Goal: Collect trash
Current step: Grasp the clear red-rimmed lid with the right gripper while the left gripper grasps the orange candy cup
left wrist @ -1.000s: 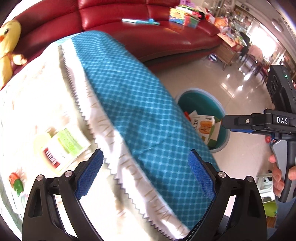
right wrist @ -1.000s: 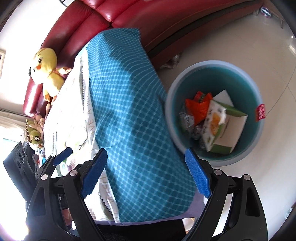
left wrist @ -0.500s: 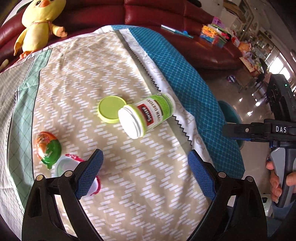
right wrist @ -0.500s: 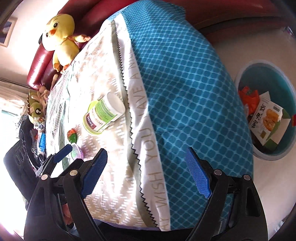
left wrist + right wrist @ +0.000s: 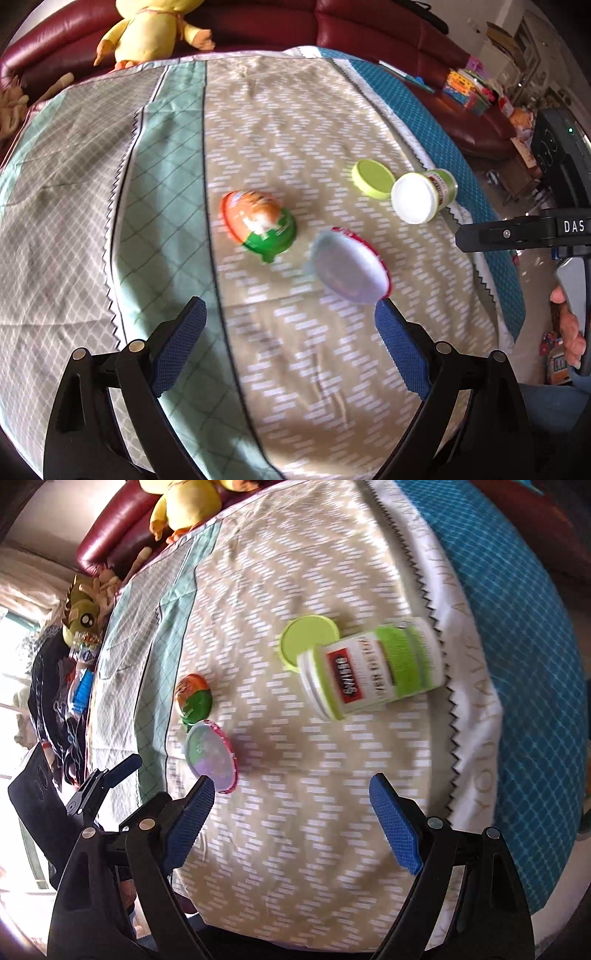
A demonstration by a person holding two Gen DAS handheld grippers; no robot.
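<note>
Four pieces of litter lie on the beige patch of the tablecloth (image 5: 295, 122). An orange-and-green egg-shaped capsule (image 5: 258, 225) (image 5: 194, 698) sits beside a pale dome-shaped cup with a red rim (image 5: 347, 269) (image 5: 210, 751). Farther right, a white-and-green bottle (image 5: 421, 197) (image 5: 373, 668) lies on its side, touching a lime lid (image 5: 373, 179) (image 5: 306, 637). My left gripper (image 5: 290, 325) hangs open above the cloth, just short of the capsule and cup. My right gripper (image 5: 291, 801) is open too, nothing between its pads, with the bottle ahead of it.
A yellow plush duck (image 5: 147, 26) rests on the red sofa (image 5: 369, 26) behind the table. The blue chequered cloth (image 5: 524, 627) drapes over the table's right edge. Toys and boxes (image 5: 469, 88) sit on the sofa's far end. A hand (image 5: 569, 325) holds the right gripper's handle.
Both grippers have swept from the bin side, across the blue cloth, to the beige middle of the table. The bin has left both views; the capsule and cup have come close.
</note>
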